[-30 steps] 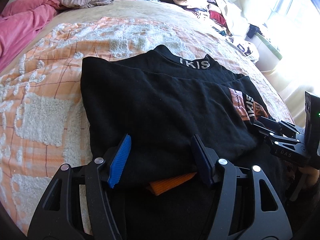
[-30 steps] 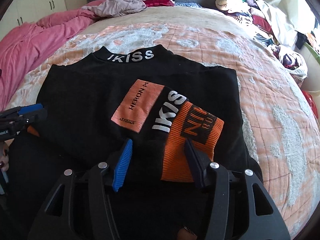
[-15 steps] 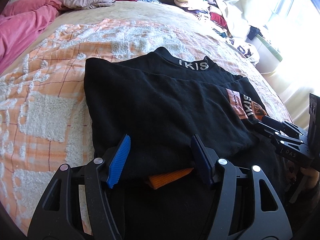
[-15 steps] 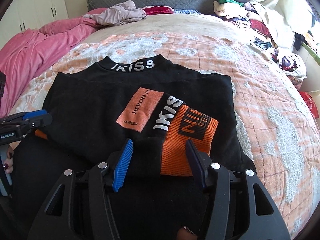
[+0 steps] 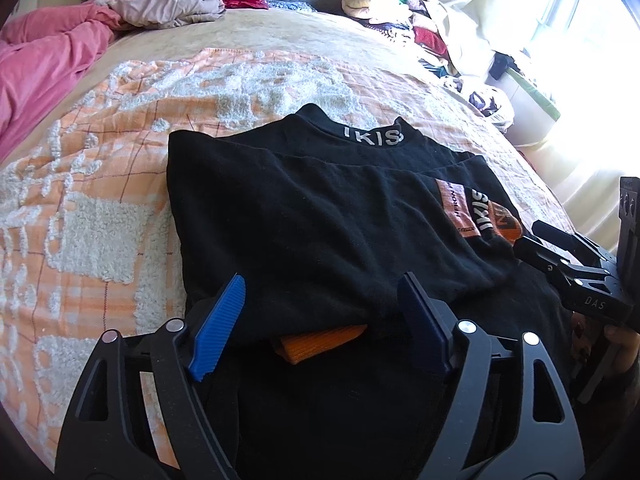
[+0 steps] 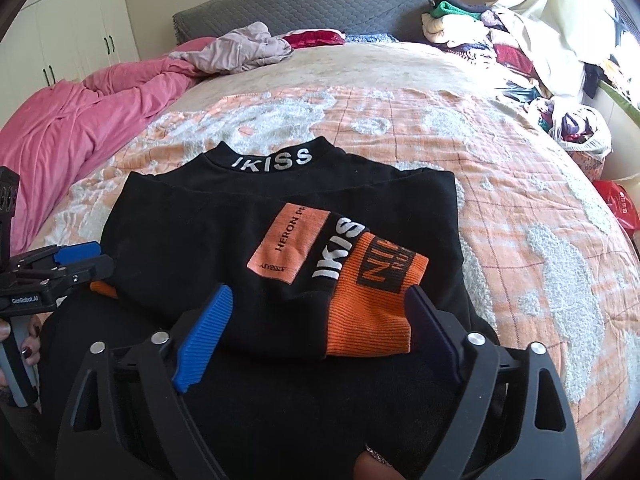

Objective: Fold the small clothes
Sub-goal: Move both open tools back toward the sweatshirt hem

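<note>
The black top (image 6: 192, 248) is soft matt knit cloth with ribbed orange cuffs (image 6: 372, 312). The bedspread (image 6: 520, 216) looks nubbly, with fleecy white tufts. The right gripper (image 6: 320, 320) is matt black, probably plastic, with ridged blue pads (image 6: 204, 340) and shiny metal pins (image 6: 160, 337).

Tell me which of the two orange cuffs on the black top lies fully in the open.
The right-side cuff, by the right gripper, shows its whole ribbed band and black lettering. The left cuff only peeks from under the folded black top.
</note>
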